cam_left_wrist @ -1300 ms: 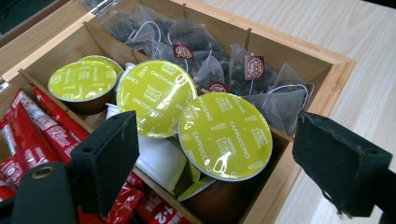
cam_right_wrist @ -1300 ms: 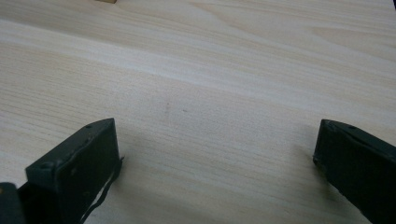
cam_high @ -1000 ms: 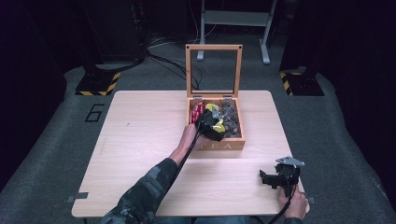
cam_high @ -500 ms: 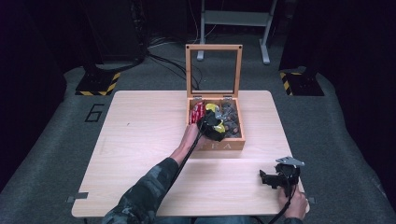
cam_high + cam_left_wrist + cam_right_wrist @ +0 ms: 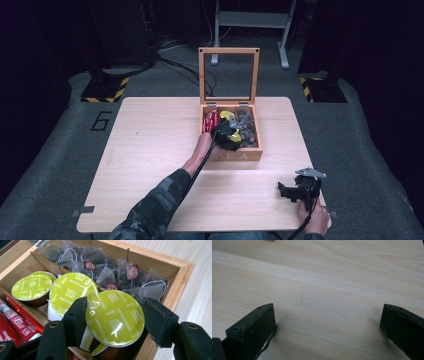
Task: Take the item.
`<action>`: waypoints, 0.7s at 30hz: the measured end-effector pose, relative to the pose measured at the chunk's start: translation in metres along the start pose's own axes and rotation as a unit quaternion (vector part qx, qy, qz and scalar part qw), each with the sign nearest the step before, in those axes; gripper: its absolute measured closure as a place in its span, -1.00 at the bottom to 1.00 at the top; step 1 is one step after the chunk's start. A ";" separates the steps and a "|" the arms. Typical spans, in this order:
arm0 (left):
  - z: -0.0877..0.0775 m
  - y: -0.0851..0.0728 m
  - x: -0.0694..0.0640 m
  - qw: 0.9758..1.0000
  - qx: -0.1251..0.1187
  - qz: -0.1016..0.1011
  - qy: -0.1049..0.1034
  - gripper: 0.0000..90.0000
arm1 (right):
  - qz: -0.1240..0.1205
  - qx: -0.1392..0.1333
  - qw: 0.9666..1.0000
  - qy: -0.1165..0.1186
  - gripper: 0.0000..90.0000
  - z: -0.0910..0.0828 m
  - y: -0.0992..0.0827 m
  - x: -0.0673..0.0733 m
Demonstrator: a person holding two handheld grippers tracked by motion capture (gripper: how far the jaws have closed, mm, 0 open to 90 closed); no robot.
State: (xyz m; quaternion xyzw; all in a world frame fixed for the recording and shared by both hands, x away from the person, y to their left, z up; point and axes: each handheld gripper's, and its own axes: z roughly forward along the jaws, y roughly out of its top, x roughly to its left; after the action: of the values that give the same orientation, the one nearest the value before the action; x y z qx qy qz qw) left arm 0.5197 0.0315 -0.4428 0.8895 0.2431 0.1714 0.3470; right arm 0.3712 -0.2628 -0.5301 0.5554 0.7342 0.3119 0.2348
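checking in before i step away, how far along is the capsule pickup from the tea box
Done: the tea box lid stands open and the left gripper has reached inside. In hand: its jaws straddle a green cappuccino capsule, one jaw apart from it, so no firm grip yet. Left: closing and lifting. The right gripper sits open near the table edge.

room dim, edges dark | table [image 5: 150,150] evenly lit | glare on capsule lid [image 5: 115,317]

- Green-lidded cappuccino capsule [image 5: 115,317] sits tilted between my left hand-held gripper [image 5: 113,320] jaws, over the middle compartment.
- Wooden tea box [image 5: 235,156] on counter, lid upright.
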 end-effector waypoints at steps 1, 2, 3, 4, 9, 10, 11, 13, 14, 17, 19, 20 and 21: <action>0.000 0.000 0.000 1.000 -0.001 0.000 0.000 -0.15 | 0.000 0.000 1.000 0.000 -1.00 0.000 0.000 0.000; -0.001 0.000 0.000 1.000 -0.002 0.002 -0.001 -0.15 | 0.000 0.000 1.000 0.000 -1.00 0.000 0.000 0.000; -0.001 0.000 0.000 1.000 -0.002 0.002 -0.001 -0.15 | 0.000 0.000 1.000 0.000 -1.00 0.000 0.000 0.000; -0.002 0.001 0.000 1.000 -0.005 0.001 -0.002 -0.15 | 0.000 0.000 1.000 0.000 -1.00 0.000 0.000 0.000; -0.006 0.002 -0.001 1.000 -0.009 0.004 -0.002 -0.15 | 0.001 0.000 1.000 0.000 -1.00 0.000 0.000 0.000; -0.007 0.002 0.000 1.000 -0.012 0.002 -0.003 -0.15 | 0.000 0.000 1.000 0.000 -1.00 0.000 0.000 0.000; -0.008 0.002 0.000 1.000 -0.013 0.001 -0.006 -0.15 | 0.000 0.000 1.000 0.000 -1.00 0.000 0.000 0.000; -0.011 0.002 0.000 1.000 -0.018 -0.002 -0.004 -0.15 | 0.002 0.001 1.000 0.000 -1.00 0.000 0.000 0.000; -0.013 0.003 0.000 1.000 -0.019 0.000 -0.004 -0.15 | 0.001 0.000 1.000 0.000 -1.00 0.000 0.000 0.000; -0.018 0.003 0.001 1.000 -0.023 0.000 -0.005 -0.15 | 0.001 0.000 1.000 0.000 -1.00 0.000 0.000 0.000; -0.022 0.004 0.002 1.000 -0.028 -0.001 -0.003 -0.15 | 0.002 0.001 1.000 0.000 -1.00 0.000 0.000 0.000; -0.024 0.004 0.002 1.000 -0.030 -0.002 -0.004 -0.15 | 0.001 0.000 1.000 0.000 -1.00 0.000 0.000 0.000; -0.026 0.004 0.003 1.000 -0.029 0.000 -0.005 -0.15 | 0.001 0.000 1.000 0.000 -1.00 0.000 0.000 0.000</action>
State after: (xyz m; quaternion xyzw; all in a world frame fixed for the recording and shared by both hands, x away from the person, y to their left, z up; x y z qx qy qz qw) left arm 0.5113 0.0444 -0.4214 0.8798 0.2362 0.1744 0.3738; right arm 0.3712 -0.2628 -0.5301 0.5559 0.7338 0.3121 0.2348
